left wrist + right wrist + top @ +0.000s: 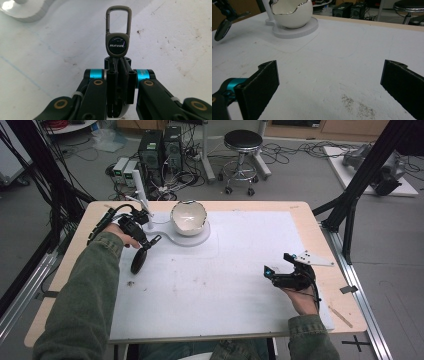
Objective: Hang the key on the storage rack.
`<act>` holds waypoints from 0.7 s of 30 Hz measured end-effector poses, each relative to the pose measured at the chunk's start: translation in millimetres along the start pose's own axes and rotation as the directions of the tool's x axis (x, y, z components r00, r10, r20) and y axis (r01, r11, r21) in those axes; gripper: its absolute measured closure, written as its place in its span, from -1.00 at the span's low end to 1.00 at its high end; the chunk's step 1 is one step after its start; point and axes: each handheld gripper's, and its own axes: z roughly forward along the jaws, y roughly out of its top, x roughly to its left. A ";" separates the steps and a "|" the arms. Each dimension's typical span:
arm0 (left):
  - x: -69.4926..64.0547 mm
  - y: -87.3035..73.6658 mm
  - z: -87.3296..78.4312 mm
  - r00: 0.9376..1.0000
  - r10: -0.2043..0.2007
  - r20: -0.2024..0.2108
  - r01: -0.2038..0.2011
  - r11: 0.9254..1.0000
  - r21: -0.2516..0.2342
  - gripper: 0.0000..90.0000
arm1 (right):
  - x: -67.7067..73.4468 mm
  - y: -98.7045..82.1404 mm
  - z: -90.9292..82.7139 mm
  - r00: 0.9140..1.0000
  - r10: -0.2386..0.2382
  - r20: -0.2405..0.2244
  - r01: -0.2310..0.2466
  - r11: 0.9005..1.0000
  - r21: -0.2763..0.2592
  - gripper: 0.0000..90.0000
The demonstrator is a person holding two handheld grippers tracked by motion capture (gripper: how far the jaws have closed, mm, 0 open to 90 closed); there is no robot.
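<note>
My left gripper point(143, 239) hovers over the left of the white mat, shut on a black car key with a grey carabiner clip point(139, 260). In the left gripper view the clip and its round HAVAL badge point(118, 37) stick out past the closed left gripper point(119, 62), above the mat. My right gripper point(278, 264) rests low at the right of the mat, open with nothing between its jaws. The right gripper view has its two black pads point(265, 80) wide apart over bare mat, and the key point(222, 28) hanging at far left.
A white egg-shaped bowl point(189, 217) sits on a white round stand point(199, 239) with an upright post point(141, 195) at the back of the mat point(220, 290). The bowl point(292, 15) is far ahead in the right gripper view. A stool and computer cases stand on the floor beyond the table.
</note>
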 end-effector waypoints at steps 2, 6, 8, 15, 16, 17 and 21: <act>0.2 -1.0 -7.4 1.000 0.004 -0.008 -0.004 1.000 -0.006 0.88 | 0.1 0.0 -0.1 1.000 -0.001 -0.002 0.001 1.000 -0.001 -0.98; 0.5 -2.7 -19.1 1.000 0.005 -0.025 -0.006 1.000 -0.026 0.88 | -0.1 0.0 -0.1 1.000 -0.002 -0.001 0.002 1.000 0.000 -0.98; 0.2 -3.9 -27.3 1.000 0.010 -0.026 -0.011 0.999 -0.030 0.88 | -0.5 -0.1 0.3 1.000 -0.005 0.000 0.005 1.000 0.005 -0.98; 4.1 -0.1 -61.5 0.999 0.023 -0.048 -0.025 0.999 -0.042 0.87 | 0.6 -0.1 0.5 1.000 -0.006 -0.003 0.006 1.000 0.007 -0.98; 4.1 -0.1 -61.5 0.999 0.023 -0.048 -0.025 0.999 -0.042 0.87 | 0.6 -0.1 0.6 1.000 -0.006 -0.003 0.006 1.000 0.007 -0.98; 4.9 2.7 -72.3 0.997 0.023 -0.071 -0.027 0.998 -0.056 0.87 | 0.4 -0.1 0.7 1.000 -0.007 -0.004 0.007 1.000 0.007 -0.98; 5.9 7.0 -88.9 0.996 0.028 -0.080 -0.034 0.997 -0.073 0.87 | -0.2 -0.3 0.6 1.000 -0.007 -0.005 0.007 1.000 0.010 -0.98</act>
